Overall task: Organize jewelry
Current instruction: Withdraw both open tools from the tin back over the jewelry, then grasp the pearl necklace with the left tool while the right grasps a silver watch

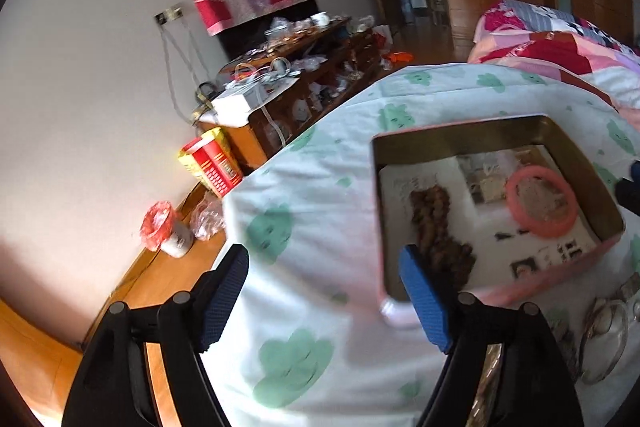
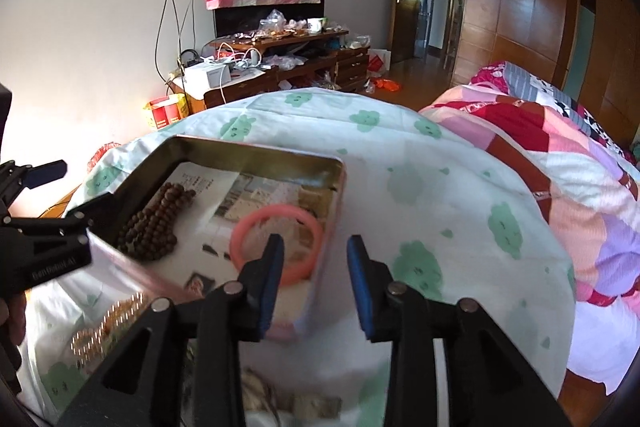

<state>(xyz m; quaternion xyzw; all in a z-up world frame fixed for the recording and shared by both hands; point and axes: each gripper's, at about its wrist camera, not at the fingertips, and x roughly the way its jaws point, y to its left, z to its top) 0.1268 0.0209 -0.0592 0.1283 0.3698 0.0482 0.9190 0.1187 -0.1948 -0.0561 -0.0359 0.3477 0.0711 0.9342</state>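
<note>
Lying in the tin (image 2: 336, 187): brown beads (image 2: 154, 223), seemingly rubbery pink bangle (image 2: 276, 247).

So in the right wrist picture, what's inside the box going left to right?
Inside the tin box: brown bead bracelet → pink bangle.

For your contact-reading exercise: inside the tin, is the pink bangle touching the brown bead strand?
Apart. The right wrist view shows pale paper lining between the pink bangle and the brown bead strand.
</note>
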